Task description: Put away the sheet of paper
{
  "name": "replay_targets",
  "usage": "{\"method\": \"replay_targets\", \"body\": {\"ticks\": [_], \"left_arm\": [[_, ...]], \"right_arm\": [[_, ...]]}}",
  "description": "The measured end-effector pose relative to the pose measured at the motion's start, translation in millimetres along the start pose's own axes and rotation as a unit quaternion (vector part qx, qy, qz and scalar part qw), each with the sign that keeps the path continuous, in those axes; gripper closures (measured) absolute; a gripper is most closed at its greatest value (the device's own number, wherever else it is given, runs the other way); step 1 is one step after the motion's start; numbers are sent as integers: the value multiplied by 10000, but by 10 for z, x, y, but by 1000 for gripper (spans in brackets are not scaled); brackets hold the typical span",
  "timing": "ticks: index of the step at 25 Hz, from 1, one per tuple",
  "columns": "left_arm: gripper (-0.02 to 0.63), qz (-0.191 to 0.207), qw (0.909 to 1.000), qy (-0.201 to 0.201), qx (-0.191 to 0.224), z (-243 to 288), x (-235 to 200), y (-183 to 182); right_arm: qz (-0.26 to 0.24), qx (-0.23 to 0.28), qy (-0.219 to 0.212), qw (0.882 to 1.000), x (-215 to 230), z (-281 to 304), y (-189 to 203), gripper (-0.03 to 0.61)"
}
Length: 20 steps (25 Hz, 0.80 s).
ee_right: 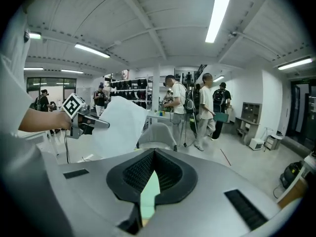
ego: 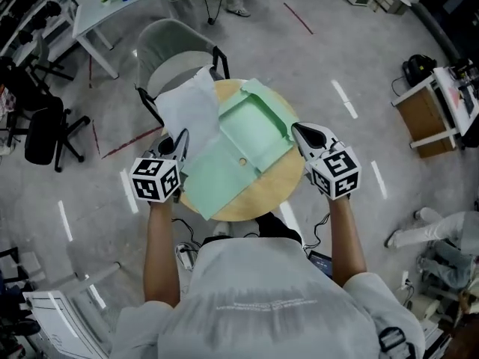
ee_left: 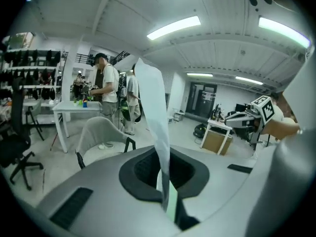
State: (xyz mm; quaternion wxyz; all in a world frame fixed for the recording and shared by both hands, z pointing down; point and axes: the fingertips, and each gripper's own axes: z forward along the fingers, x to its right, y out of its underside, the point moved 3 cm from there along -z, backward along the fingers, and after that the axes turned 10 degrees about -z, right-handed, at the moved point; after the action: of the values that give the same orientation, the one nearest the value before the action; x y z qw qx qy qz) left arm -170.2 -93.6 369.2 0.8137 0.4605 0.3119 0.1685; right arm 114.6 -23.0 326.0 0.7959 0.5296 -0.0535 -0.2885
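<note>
Shoulders [ego: 277, 283] loom over the round tabletop [ego: 281, 187]: left tongs [ego: 181, 139] clamp the sheet of paper [ego: 187, 107] beside the open green folder [ego: 251, 122], right tongs [ego: 297, 132] its right edge. Left gripper view: sheet stands upright. Right gripper view: sheet lies leftward, folder flap pinched.

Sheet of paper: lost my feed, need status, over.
Left gripper shut on sheet of paper, held up. Right gripper shut at open green folder's edge. Sheet not yet inside. Nothing in the way.
</note>
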Motion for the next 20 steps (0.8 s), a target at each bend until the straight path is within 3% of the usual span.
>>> {"method": "replay_targets", "body": {"ticks": [6, 9, 14, 18, 20], "left_arm": [[597, -938, 9952, -272, 111, 226, 8, 217], [597, -1453, 9884, -396, 209, 245, -18, 342], [597, -2324, 9711, -524, 165, 278, -87, 787], [597, -3253, 9433, -621, 240, 286, -222, 1226], [597, -3478, 9346, -710, 229, 300, -269, 1403]], "right_arm": [[-121, 55, -424, 9990, 305, 273, 159, 552], [-103, 4, -642, 9979, 334, 450, 271, 552], [53, 106, -1122, 9936, 303, 746, 400, 552], [33, 69, -1584, 9873, 195, 941, 435, 552], [48, -1, -1812, 9834, 159, 1001, 471, 552]]}}
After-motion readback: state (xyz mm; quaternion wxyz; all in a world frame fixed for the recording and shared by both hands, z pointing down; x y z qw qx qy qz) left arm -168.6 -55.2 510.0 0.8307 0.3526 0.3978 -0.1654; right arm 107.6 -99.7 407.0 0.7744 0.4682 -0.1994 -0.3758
